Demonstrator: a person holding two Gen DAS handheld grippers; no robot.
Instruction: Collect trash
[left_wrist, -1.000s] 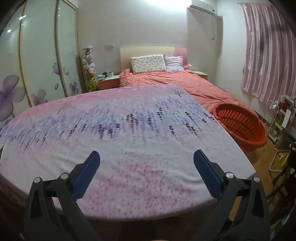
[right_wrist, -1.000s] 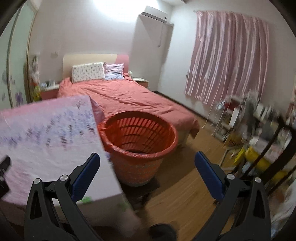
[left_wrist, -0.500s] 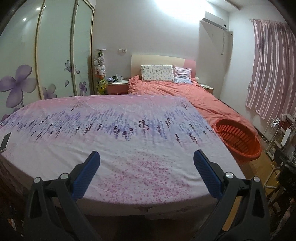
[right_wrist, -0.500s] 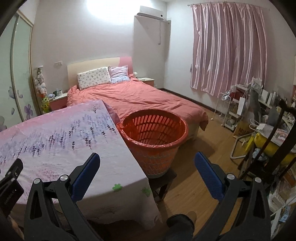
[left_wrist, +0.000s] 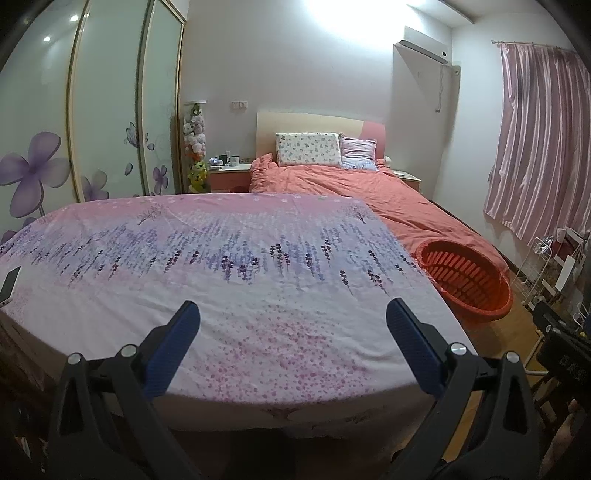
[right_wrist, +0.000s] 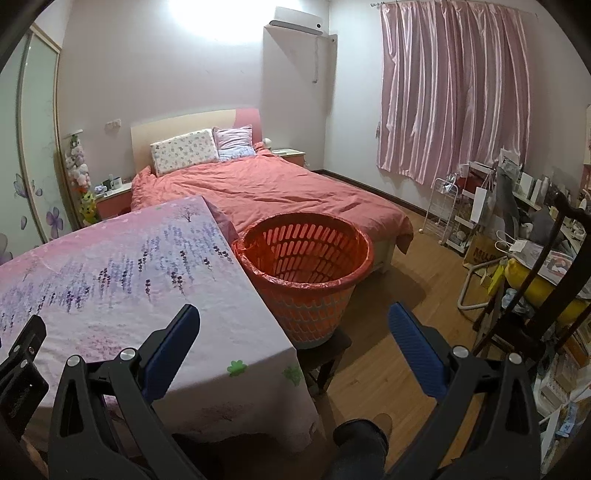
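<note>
Left tongs (left_wrist: 291, 314) wide apart, right tongs (right_wrist: 293, 315) likewise — both holding nothing

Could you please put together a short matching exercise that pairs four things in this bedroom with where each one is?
Things:
1. orange laundry basket
2. phone
3. floral pillow
4. air conditioner

Places:
A. at the left edge of the lavender-print cloth
B. high on the wall, near the ceiling
C. on a dark stool beside the covered table
D. against the headboard of the bed

Pairs: 1-C, 2-A, 3-D, 4-B
</note>
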